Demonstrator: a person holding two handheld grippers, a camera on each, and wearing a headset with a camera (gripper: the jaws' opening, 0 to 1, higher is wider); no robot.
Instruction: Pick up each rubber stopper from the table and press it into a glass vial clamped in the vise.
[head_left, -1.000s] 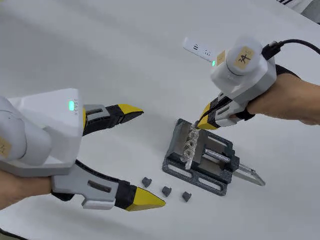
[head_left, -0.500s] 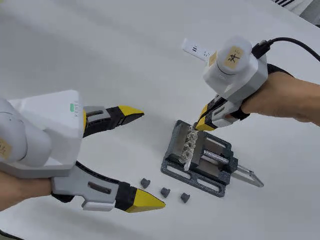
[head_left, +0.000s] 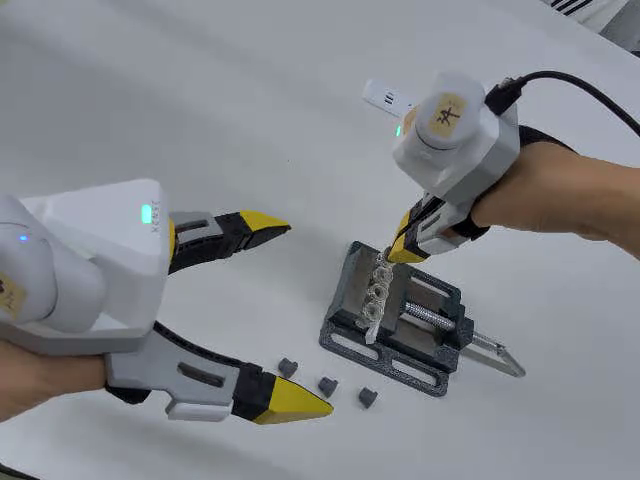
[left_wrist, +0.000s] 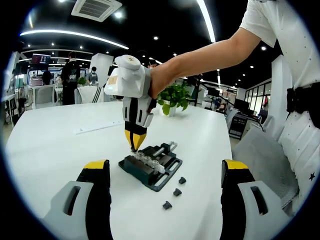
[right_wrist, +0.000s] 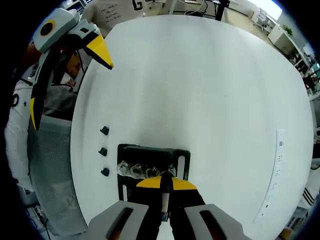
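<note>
The right gripper (right_wrist: 166, 183) rises from the bottom edge with its yellow-tipped jaws pressed together, the tips sitting over the right end of a row of glass vials (right_wrist: 136, 171). The vials stand side by side in the dark vise (right_wrist: 150, 151) on the white table (right_wrist: 200, 80). Three rubber stoppers (right_wrist: 103, 151) lie in a loose line just left of the vise, apart from each other. At upper left the left gripper (right_wrist: 65, 75) hangs beyond the table's edge, jaws spread wide. A white power strip (right_wrist: 275, 175) lies far right.

No legible text on any surface.
</note>
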